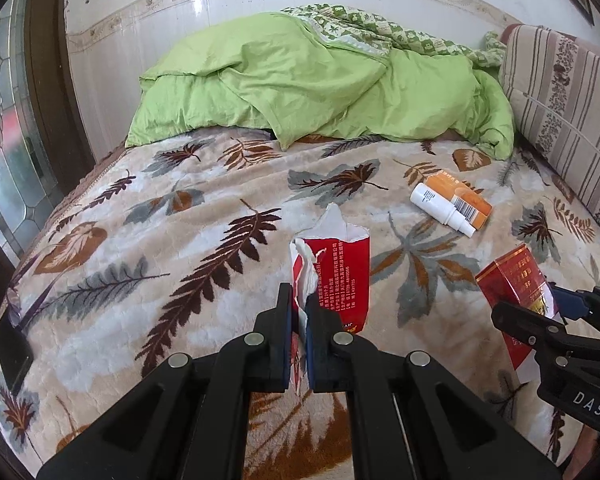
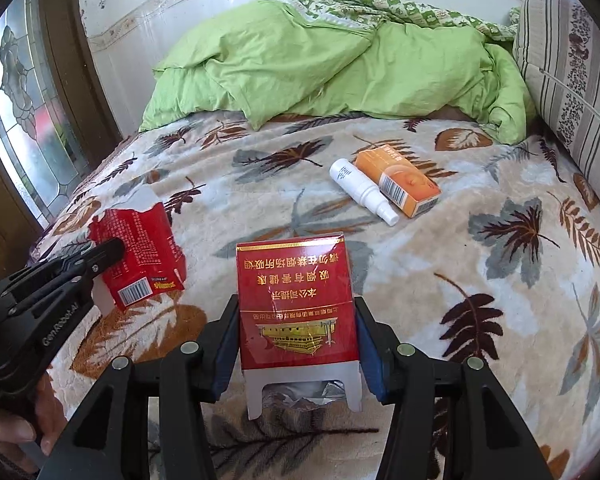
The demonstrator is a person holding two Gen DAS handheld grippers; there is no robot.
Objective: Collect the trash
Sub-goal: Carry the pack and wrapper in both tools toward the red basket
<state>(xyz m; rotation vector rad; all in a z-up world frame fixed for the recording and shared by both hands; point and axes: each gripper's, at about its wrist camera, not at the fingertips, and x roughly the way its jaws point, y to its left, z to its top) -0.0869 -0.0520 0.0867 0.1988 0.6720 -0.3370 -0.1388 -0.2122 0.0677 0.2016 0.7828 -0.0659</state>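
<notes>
My left gripper is shut on a torn red paper package and holds it above the bed; the same package shows in the right wrist view. My right gripper is shut on a red cigarette pack, gripping its two sides; the pack also shows at the right in the left wrist view. A white spray bottle and an orange box lie side by side on the leaf-patterned blanket, beyond both grippers; they also show in the left wrist view, the bottle touching the box.
A crumpled green duvet lies across the far end of the bed. A striped cushion stands at the right. A stained-glass door is at the left. A dark flat object lies at the blanket's left edge.
</notes>
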